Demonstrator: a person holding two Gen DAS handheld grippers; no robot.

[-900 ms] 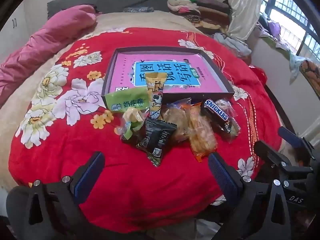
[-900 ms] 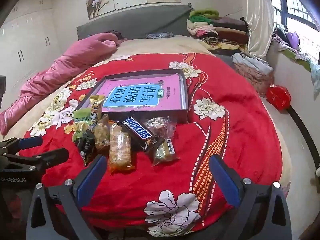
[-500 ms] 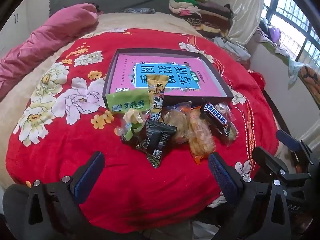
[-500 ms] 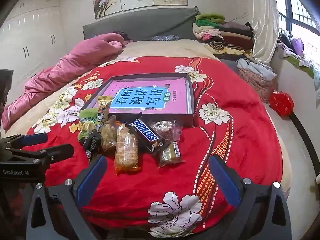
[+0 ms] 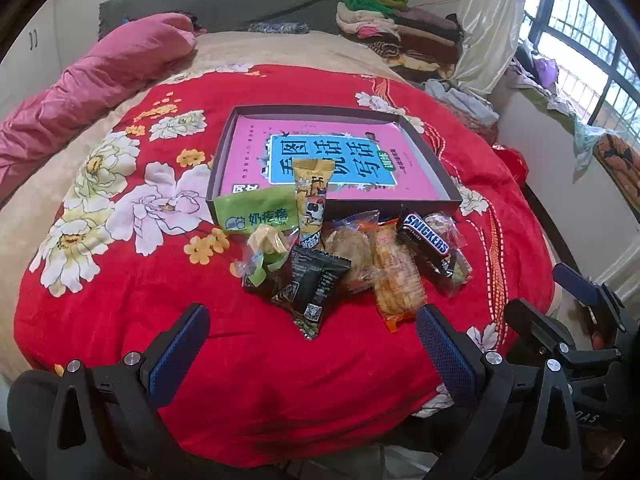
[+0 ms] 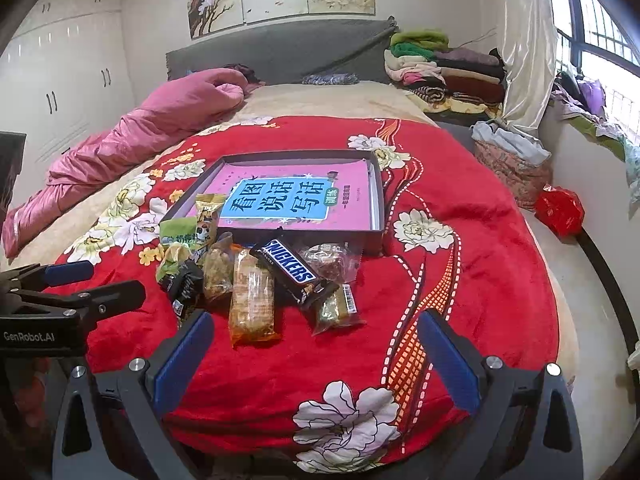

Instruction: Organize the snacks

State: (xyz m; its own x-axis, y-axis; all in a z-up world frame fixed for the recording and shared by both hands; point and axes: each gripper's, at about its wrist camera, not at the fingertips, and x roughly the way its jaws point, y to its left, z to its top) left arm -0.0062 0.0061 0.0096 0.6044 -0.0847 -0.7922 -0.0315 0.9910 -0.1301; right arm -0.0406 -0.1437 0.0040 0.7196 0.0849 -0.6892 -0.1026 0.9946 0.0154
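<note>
- Left wrist view: the left gripper (image 5: 310, 344) has its blue-padded fingers (image 5: 178, 350) spread as wide as they go. They hold nothing and touch nothing.
- Right wrist view: the right gripper (image 6: 314, 354) is spread wide too, with nothing between its fingers (image 6: 448, 364).
- The pile of wrapped snacks (image 5: 352, 260) lies on the red flowered blanket (image 5: 120, 300) on the bed, past the finger tips.
- A brown Snickers bar (image 6: 290, 268) lies on top of the pile.
- Just behind the snacks sits a flat dark box tray (image 5: 448, 200) with a pink and blue book (image 5: 344, 160) inside.
- A tall yellow packet (image 5: 312, 196) leans on the tray's front wall.
</note>
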